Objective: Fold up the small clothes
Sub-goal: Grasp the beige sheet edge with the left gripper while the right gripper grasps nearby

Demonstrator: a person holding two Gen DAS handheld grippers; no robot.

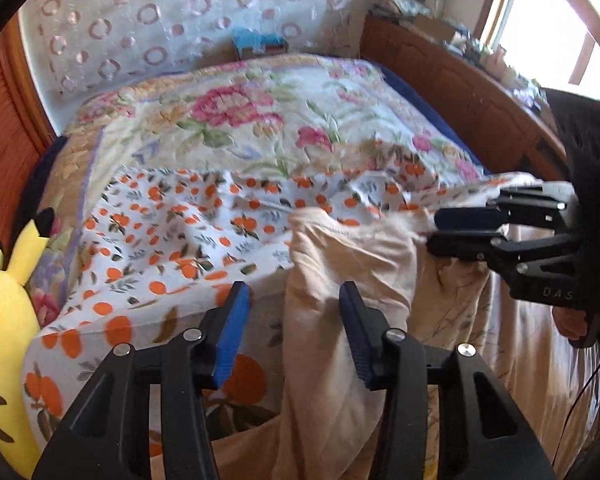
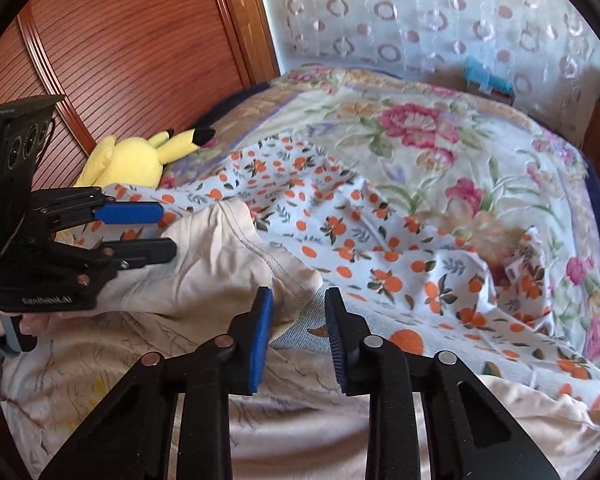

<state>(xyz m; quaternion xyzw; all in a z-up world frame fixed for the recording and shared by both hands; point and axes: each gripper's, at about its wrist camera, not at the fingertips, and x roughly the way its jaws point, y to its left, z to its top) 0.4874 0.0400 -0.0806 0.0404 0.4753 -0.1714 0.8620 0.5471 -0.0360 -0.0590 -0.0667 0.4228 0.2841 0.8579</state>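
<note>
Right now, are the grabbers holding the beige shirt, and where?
Nothing is held. The left gripper and right gripper both stand open by the beige garment's rumpled edge, not pinching it.

Bedroom clutter beyond the tongs

Ahead of both tongs, a floral quilt point(image 2: 440, 148); a yellow plush toy point(image 2: 132, 158) left of them by the wooden door point(image 2: 132, 40); a window point(image 1: 540, 12) far right.

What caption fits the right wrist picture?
Two open claws hover over a rumpled beige cotton garment.
</note>
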